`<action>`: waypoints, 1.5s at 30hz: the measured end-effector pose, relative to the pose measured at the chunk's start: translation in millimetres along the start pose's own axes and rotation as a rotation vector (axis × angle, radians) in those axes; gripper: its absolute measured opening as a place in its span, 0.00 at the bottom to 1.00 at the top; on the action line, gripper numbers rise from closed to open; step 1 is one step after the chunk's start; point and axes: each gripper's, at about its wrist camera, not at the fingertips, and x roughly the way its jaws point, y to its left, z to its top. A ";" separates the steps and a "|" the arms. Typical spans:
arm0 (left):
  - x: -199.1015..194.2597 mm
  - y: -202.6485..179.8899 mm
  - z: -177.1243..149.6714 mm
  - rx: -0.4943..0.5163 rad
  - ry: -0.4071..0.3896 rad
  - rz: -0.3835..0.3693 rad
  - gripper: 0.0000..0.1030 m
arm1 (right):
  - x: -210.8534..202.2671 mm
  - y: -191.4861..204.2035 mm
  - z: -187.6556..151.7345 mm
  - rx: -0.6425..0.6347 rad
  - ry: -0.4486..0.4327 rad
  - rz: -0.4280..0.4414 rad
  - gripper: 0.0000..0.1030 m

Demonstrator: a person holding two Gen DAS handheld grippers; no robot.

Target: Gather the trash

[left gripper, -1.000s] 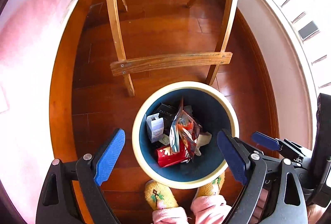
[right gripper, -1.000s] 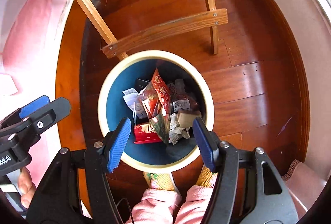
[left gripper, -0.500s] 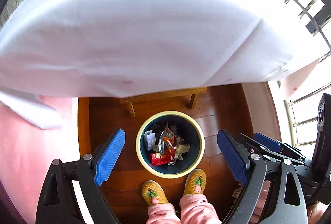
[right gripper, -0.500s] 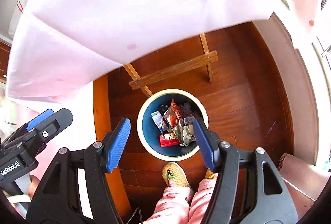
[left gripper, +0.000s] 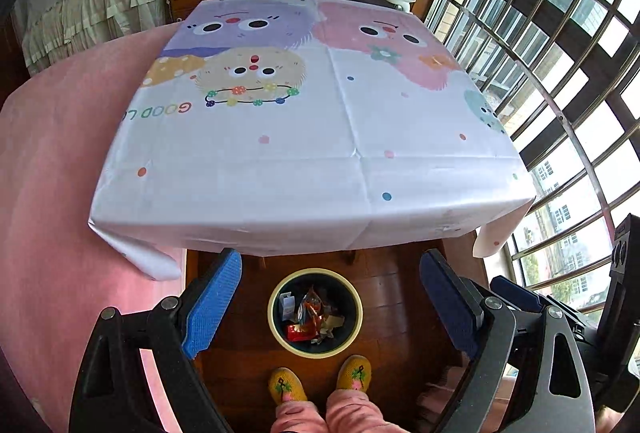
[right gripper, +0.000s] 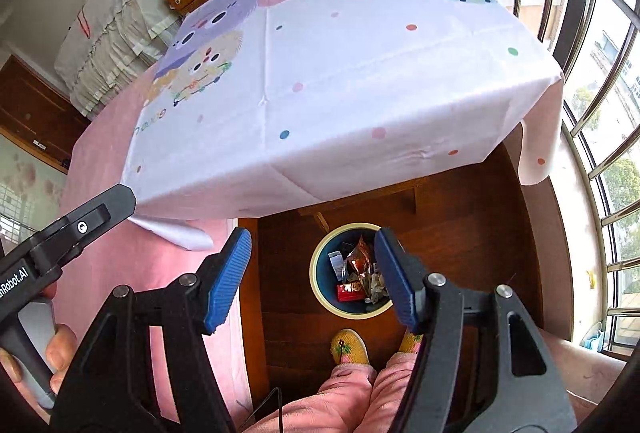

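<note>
On the wood floor at 6 o'clock from the cloth-covered counter (left gripper: 312, 137), the trash bin (left gripper: 276, 325) is sitting stuffed with wrappers (left gripper: 312, 317), right by slippered feet (left gripper: 286, 385). Left tool (left gripper: 330, 297) and right tool (right gripper: 312, 273) are both hanging wide open, gripping nothing.

The tablecloth (left gripper: 304, 153) is white with purple, pink and yellow cartoon faces and coloured dots. Below its near edge, the bin (left gripper: 276, 329) has a cream rim, dark blue inside, holding red and orange wrappers (left gripper: 310, 317).
</note>
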 end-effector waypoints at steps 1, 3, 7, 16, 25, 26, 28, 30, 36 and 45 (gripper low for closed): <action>-11.6 -1.5 3.7 0.000 -0.014 0.001 0.89 | -12.7 6.2 4.5 -0.007 -0.010 0.005 0.60; -34.3 -4.5 12.8 0.007 -0.038 0.015 0.89 | -36.2 16.6 15.6 -0.028 -0.026 0.009 0.60; -74.3 -10.6 28.0 0.010 -0.090 0.022 0.89 | -80.4 36.9 33.7 -0.081 -0.070 0.022 0.60; -125.5 -22.1 41.3 0.022 -0.170 0.046 0.89 | -132.5 72.6 53.4 -0.179 -0.176 -0.003 0.60; -133.7 -21.4 35.9 0.014 -0.156 0.051 0.89 | -139.6 76.9 57.6 -0.186 -0.197 -0.009 0.60; -131.1 -21.4 35.8 0.012 -0.155 0.052 0.89 | -138.6 77.4 57.8 -0.187 -0.200 -0.009 0.60; -131.0 -20.5 36.4 0.014 -0.154 0.052 0.89 | -137.9 79.8 59.0 -0.191 -0.201 -0.012 0.60; -129.0 -19.3 36.8 0.011 -0.152 0.056 0.89 | -136.5 80.7 59.3 -0.192 -0.200 -0.015 0.60; -115.4 -15.1 38.3 -0.005 -0.146 0.067 0.89 | -130.8 79.0 60.7 -0.203 -0.201 -0.018 0.60; -107.0 -13.3 40.3 -0.016 -0.137 0.073 0.89 | -121.7 76.8 65.5 -0.209 -0.183 -0.023 0.60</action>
